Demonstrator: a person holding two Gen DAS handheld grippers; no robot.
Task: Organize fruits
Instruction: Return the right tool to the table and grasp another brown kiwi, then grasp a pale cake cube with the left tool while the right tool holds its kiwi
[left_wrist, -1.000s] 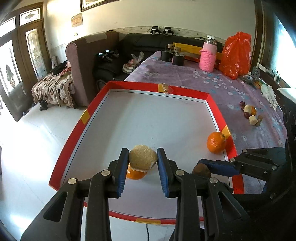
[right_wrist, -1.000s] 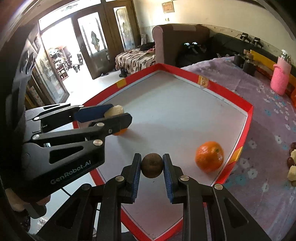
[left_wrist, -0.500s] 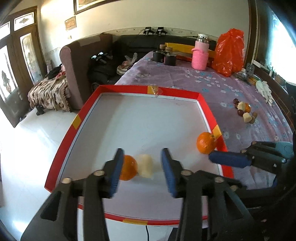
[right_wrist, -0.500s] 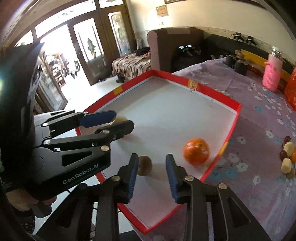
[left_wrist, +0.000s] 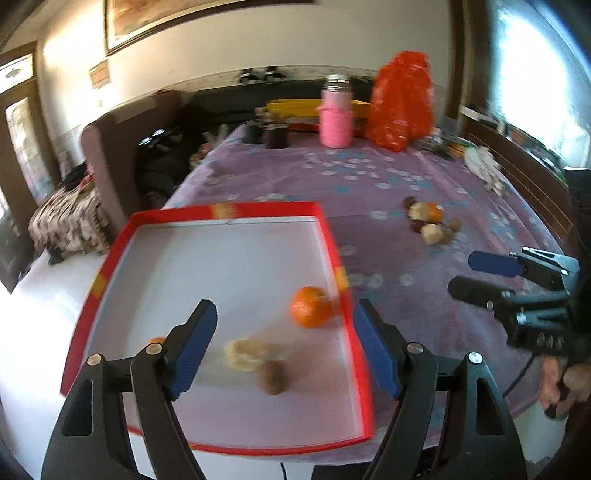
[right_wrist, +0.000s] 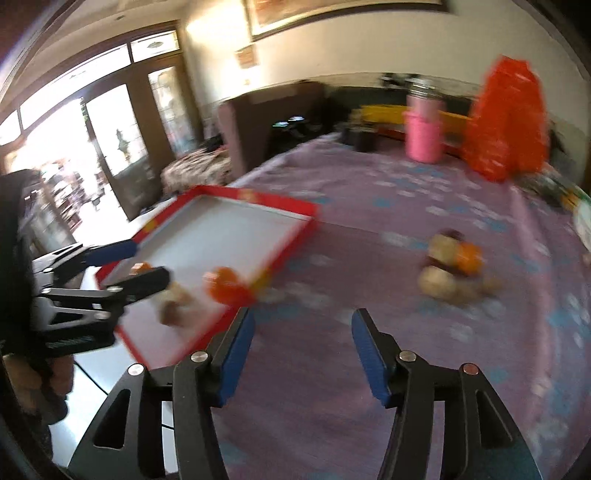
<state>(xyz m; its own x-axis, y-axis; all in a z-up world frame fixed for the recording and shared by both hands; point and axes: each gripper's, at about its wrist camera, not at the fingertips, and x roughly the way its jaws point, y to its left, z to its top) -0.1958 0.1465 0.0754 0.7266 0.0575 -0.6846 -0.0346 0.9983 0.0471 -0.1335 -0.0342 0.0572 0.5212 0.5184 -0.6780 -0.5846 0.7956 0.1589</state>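
A red-rimmed white tray (left_wrist: 334, 240) holds an orange (left_wrist: 310, 312), a pale peeled fruit (left_wrist: 245, 354), a brown kiwi (left_wrist: 272, 376) and a second orange (left_wrist: 158, 339) half hidden behind my left finger. My left gripper (left_wrist: 284, 343) is open and empty above the tray's near part. My right gripper (right_wrist: 302, 350) is open and empty over the purple cloth, right of the tray (right_wrist: 291, 243). A heap of loose fruits (right_wrist: 448, 266) lies on the cloth ahead of it; the heap also shows in the left wrist view (left_wrist: 428, 221).
A pink flask (left_wrist: 335, 118), a red plastic bag (left_wrist: 400, 99) and dark jars (left_wrist: 275, 134) stand at the table's far end. A sofa (left_wrist: 122, 155) is beyond the tray's left side. The purple flowered cloth (right_wrist: 406, 206) covers the table.
Both grippers opened wide and let go: the pale fruit and the kiwi now lie in the tray. Both have pulled back and swung right, the right one toward the loose fruit heap.
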